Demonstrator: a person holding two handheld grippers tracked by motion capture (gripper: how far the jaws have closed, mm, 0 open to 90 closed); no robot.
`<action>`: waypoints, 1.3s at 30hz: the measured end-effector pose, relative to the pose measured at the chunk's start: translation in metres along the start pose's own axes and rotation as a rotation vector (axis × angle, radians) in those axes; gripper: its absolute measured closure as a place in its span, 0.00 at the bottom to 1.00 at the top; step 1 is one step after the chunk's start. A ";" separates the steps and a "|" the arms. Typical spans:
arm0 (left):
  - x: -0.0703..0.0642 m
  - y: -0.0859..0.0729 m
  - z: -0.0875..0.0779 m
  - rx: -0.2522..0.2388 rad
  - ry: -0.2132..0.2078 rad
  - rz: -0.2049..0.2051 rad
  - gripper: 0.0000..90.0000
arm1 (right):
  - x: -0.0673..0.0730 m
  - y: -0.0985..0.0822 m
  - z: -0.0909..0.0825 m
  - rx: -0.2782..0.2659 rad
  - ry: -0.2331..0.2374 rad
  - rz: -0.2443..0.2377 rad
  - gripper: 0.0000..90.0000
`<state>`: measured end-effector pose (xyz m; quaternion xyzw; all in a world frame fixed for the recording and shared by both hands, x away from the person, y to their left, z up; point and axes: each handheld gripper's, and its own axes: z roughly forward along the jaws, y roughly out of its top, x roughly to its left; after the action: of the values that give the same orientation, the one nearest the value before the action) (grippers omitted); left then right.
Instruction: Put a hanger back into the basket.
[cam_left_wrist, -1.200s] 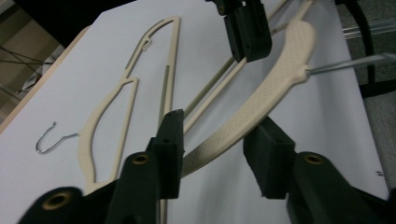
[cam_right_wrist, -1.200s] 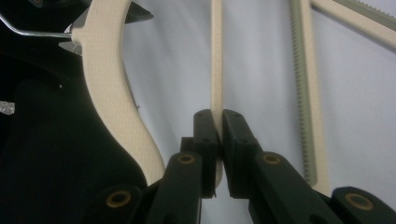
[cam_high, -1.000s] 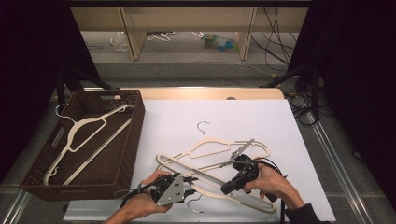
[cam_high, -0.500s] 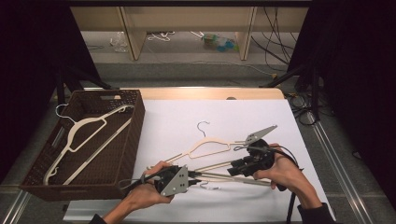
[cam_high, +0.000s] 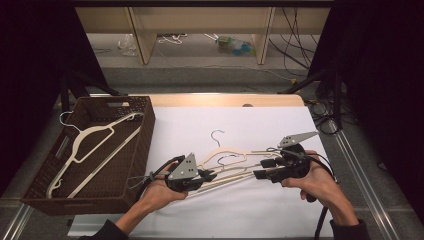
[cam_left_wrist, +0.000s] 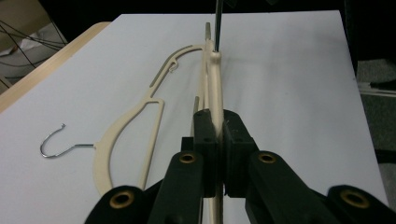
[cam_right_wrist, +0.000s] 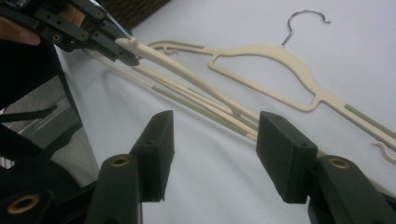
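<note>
A cream hanger is pinched by the left gripper at lower centre of the high view (above the white table). The right gripper, having just been opening, is spread, nothing clamped.

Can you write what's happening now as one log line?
left gripper: shut on hanger | right gripper: open, just released | basket: one hanger inside

a lab: black curtains, loose cables, bare shelving.
</note>
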<state>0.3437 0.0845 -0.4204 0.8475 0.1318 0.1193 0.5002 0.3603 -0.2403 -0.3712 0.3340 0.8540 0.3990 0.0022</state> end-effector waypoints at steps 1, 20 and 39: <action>0.001 0.000 0.000 -0.007 0.001 -0.025 0.96 | 0.000 -0.001 0.000 0.000 -0.002 -0.007 0.51; 0.017 0.008 -0.020 -0.139 0.021 -0.363 0.96 | -0.009 -0.035 -0.003 -0.078 -0.104 0.038 0.39; 0.036 0.022 -0.082 -0.213 0.128 -0.537 0.96 | -0.006 -0.049 0.007 -0.046 -0.118 0.036 0.39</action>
<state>0.3524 0.1534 -0.3602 0.7156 0.3695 0.0490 0.5907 0.3388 -0.2610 -0.4110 0.3718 0.8368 0.3984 0.0531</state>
